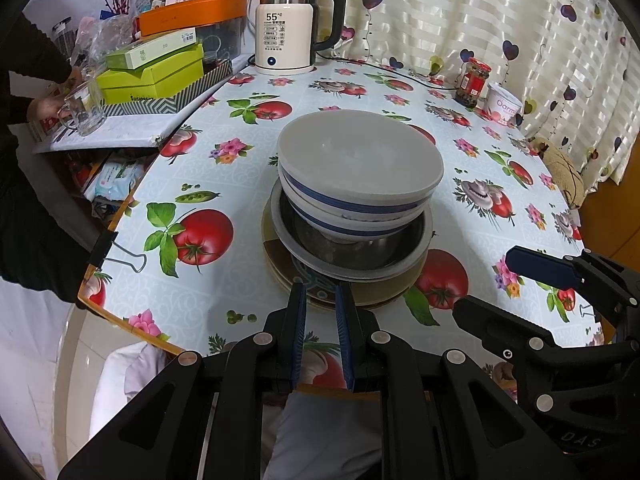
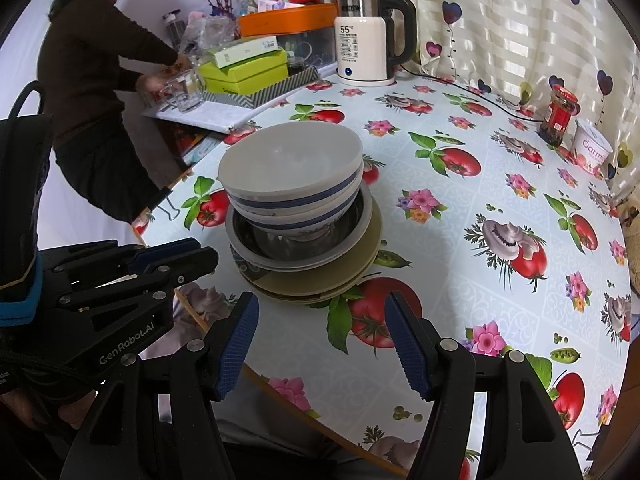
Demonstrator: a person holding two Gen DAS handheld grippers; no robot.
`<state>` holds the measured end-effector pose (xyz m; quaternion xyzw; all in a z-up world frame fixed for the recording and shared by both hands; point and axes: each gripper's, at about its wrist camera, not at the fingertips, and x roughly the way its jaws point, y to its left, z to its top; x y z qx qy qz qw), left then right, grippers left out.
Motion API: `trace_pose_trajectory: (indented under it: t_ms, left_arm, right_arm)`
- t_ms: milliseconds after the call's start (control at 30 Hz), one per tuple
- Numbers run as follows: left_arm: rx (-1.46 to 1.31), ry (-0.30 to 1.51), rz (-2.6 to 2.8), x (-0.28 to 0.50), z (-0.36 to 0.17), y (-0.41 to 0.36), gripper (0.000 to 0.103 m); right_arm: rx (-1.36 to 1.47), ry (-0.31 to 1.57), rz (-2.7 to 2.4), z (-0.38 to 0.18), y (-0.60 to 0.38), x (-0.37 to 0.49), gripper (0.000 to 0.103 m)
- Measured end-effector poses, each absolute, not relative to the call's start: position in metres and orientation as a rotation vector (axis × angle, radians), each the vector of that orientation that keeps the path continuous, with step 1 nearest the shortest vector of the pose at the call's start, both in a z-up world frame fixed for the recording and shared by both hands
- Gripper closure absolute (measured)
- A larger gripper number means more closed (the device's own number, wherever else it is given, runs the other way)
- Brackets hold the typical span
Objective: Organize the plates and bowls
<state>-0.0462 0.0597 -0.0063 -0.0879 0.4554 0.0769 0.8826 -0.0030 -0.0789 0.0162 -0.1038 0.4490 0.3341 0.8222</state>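
A stack of dishes stands mid-table on the flowered cloth. On top is a white bowl point(image 1: 360, 160) point(image 2: 288, 160). Under it nest blue-striped bowls point(image 1: 360, 204) point(image 2: 296, 204), then a steel bowl point(image 1: 352, 250) point(image 2: 260, 240), then olive plates point(image 1: 280, 268) point(image 2: 320, 280). My left gripper point(image 1: 321, 286) point(image 2: 208, 252) is shut, with nothing between its fingers, just short of the plates' near rim. To its right my right gripper point(image 2: 322, 300) point(image 1: 484, 280) stands open and empty, its blue pads point(image 2: 240, 332) apart at either side of the plates' near edge.
At the back stand a white kettle point(image 1: 284, 36) with its cord, a red-lidded jar point(image 1: 474, 82) and a yogurt cup point(image 1: 502, 104). Green boxes point(image 1: 152, 76) sit on a side shelf, where a person's hands point(image 1: 52, 104) hold a glass mug. A binder clip point(image 1: 116, 252) grips the table edge.
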Motion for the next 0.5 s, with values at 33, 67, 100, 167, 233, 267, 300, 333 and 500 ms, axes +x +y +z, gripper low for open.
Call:
trace_pose_trajectory:
  t_ms: [33,67,100,167,233,267,300,333,500]
  left_arm:
    - [-0.182,0.948,0.160,-0.0467,-0.0068,0.0591,0.087]
    - [-0.182,0.948,0.161,-0.0469,-0.0067,0.0591,0.087]
    - [-0.182,0.948,0.160,-0.0466,-0.0067,0.0591,0.087]
    - [-0.182,0.948,0.160,-0.0469,-0.0066,0.0589,0.087]
    - [-0.182,0.948,0.160,-0.0462,-0.0065,0.0593,0.087]
    - [-0.182,0.949,0.160,-0.0466,-0.0068,0.0592,0.087]
    - [-0.181,0.949,0.160,-0.0466,-0.0069,0.0591,0.087]
    - [-0.181,0.950,0.160,-0.0474,-0.0071,0.0592,0.087]
    - [-0.182,0.949,0.160,-0.0468,-0.0072,0.0591,0.087]
  right_arm:
    - [-0.221,0.955,0.710,0.0162,-0.0788,-0.0032,0.037]
    - [-0.221,0.955,0.711,0.0165,-0.0788,-0.0033,0.037]
    - [-0.221,0.954,0.712,0.0163,-0.0788,-0.0033,0.037]
    - [-0.221,0.954,0.711,0.0161,-0.0786,-0.0034,0.037]
    - [-0.220,0.954,0.711,0.0163,-0.0788,-0.0034,0.037]
    - [-0.221,0.954,0.711,0.0161,-0.0786,-0.0036,0.037]
    - [-0.221,0.954,0.711,0.0160,-0.0786,-0.0036,0.037]
    - [-0.220,0.954,0.711,0.0161,-0.0787,-0.0035,0.037]
    - [-0.221,0.954,0.710,0.0159,-0.0786,-0.0038,0.037]
